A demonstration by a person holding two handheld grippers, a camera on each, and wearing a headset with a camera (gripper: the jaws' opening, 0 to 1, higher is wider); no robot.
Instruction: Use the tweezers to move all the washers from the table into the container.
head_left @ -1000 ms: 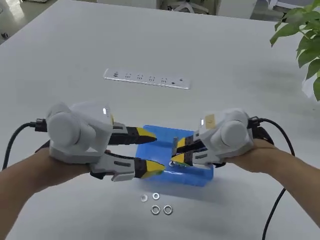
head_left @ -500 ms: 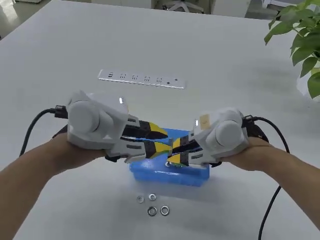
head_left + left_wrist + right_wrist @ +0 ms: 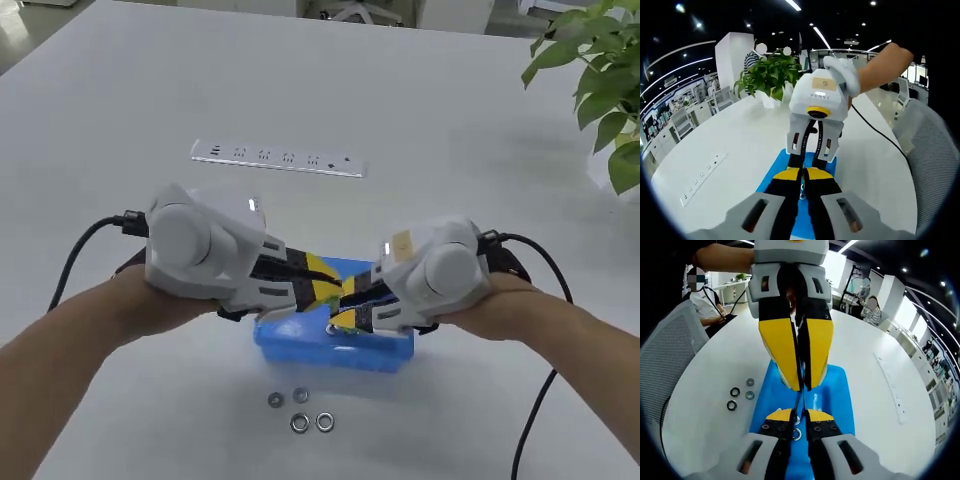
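The blue container (image 3: pixel 330 347) sits on the white table, and both grippers meet tip to tip above it. My left gripper (image 3: pixel 322 281) comes in from the left and my right gripper (image 3: pixel 347 302) from the right. The thin metal tweezers (image 3: pixel 799 399) run between the two pairs of yellow jaws, and both grippers are shut on them. In the left gripper view my left gripper (image 3: pixel 802 176) pinches the tweezers (image 3: pixel 801 189) over the container (image 3: pixel 771 176). Several washers (image 3: pixel 300 411) lie on the table in front of the container, also the washers (image 3: pixel 740 394). One washer (image 3: pixel 797 434) lies inside the container (image 3: pixel 837 390).
A white power strip (image 3: pixel 278 158) lies farther back on the table. A green plant (image 3: pixel 600 80) stands at the right edge. Cables trail from both grippers. Office chairs and people are beyond the table in the gripper views.
My left gripper moved right over the container, and its jaws went from open to shut on the tweezers that the right gripper holds. The head camera shifted slightly.
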